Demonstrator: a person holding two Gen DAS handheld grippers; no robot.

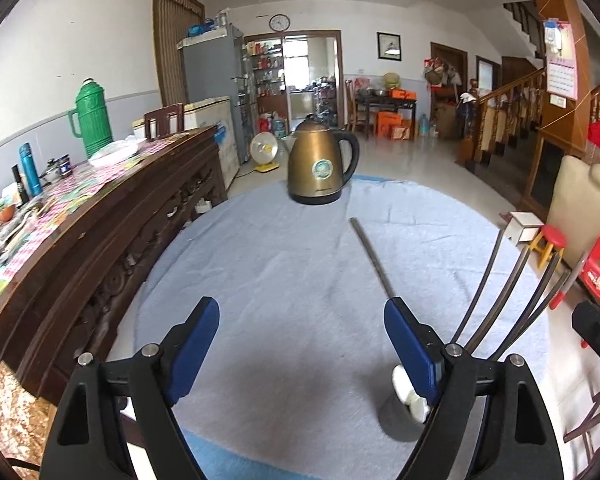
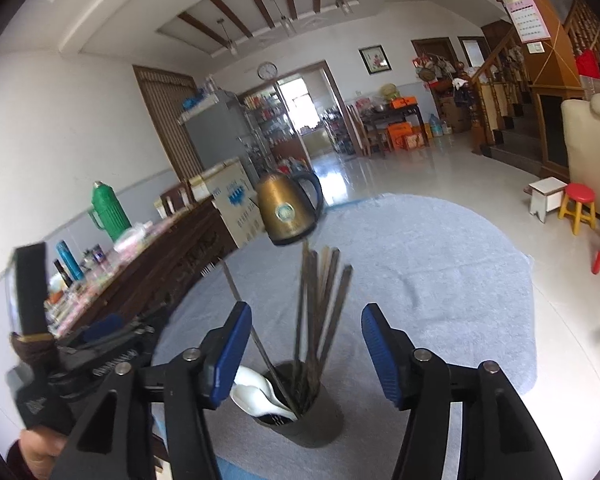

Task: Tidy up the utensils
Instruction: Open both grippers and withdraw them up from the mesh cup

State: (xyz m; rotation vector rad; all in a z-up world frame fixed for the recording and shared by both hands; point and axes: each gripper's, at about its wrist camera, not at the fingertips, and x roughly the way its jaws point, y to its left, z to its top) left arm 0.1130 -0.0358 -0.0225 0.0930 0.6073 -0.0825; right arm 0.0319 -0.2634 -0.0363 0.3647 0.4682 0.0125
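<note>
The right tool (image 2: 306, 350) is open wide and holds nothing. Its fingers (image 2: 230, 354) are black with flat blue pads. It hangs just above a dark round cup (image 2: 300, 424). The cup stands on the desk (image 2: 440, 280), which is covered by a soft, fuzzy, pale blue cloth. Inside the cup stand thin dark chopsticks (image 2: 320, 304), fanned out, one long metal stick (image 2: 256, 344) leaning to the left, and smooth white spoons (image 2: 256, 394). The left tool (image 1: 302, 350) is open wide too, holding nothing, just beside the cup (image 1: 396, 420). A shiny, rounded bronze kettle (image 1: 320, 160) with a black handle stands at the far side of the desk.
</note>
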